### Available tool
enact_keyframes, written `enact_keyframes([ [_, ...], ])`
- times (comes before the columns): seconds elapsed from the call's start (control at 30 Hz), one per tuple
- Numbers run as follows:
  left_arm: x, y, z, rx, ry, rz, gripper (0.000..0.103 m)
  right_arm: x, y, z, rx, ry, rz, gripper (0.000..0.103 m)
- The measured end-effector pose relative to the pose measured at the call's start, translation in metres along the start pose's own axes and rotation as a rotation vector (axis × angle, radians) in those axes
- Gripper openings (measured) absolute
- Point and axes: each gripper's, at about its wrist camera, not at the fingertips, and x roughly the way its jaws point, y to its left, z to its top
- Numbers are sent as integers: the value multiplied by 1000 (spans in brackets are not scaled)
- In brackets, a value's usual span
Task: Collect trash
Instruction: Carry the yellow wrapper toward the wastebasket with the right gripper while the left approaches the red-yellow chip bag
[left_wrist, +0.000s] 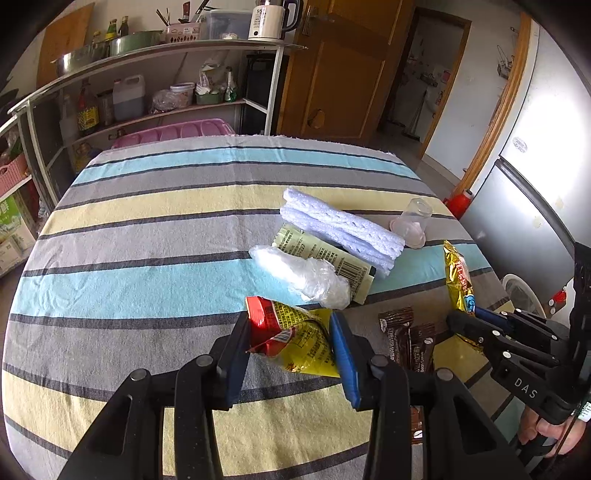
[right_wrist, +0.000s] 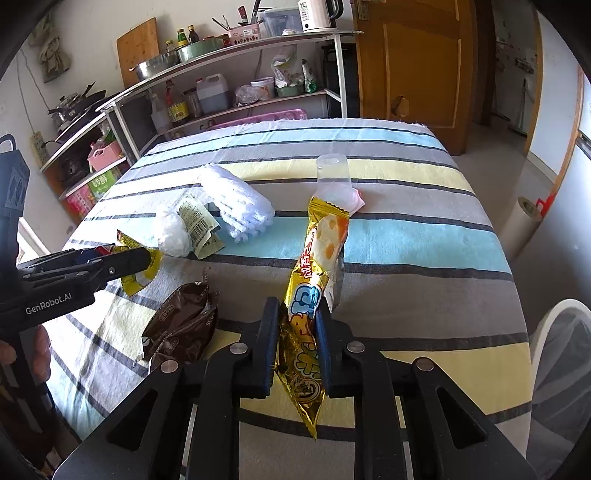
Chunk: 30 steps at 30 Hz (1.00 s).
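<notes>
My left gripper (left_wrist: 291, 343) is shut on a red and yellow snack wrapper (left_wrist: 295, 336), held just above the striped tablecloth (left_wrist: 147, 280). My right gripper (right_wrist: 297, 332) is shut on a long gold snack wrapper (right_wrist: 314, 273) that sticks up and forward between its pads. On the cloth lie brown wrappers (right_wrist: 181, 325), a crumpled clear plastic bag (left_wrist: 306, 277), a pale yellow packet with a barcode (left_wrist: 325, 254), white foam netting (left_wrist: 340, 225) and a clear plastic cup (right_wrist: 332, 177). In the left wrist view the right gripper (left_wrist: 461, 321) is at the right.
A white bin with a liner (right_wrist: 561, 369) stands beside the table's right edge, with a paper roll (right_wrist: 521, 221) behind it. A metal shelf rack (right_wrist: 236, 48) with bottles and pots runs along the far left. A wooden door (right_wrist: 417, 62) and a fridge (left_wrist: 535, 177) stand beyond.
</notes>
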Motion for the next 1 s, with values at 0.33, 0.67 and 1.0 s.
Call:
enact_keyframes([
  [0.33,-19,-24,6,51,-40,-40,42,-19,-7,-1,31,-51,-1,18],
  [0.67,-25,-80,22,160,-71,-143,42,-56,-30,-4,90,-122,-48,18],
  [1.0,-17,-134,29,243,-60,-240,42,-95,-67,-17,166,-166,-135,18],
])
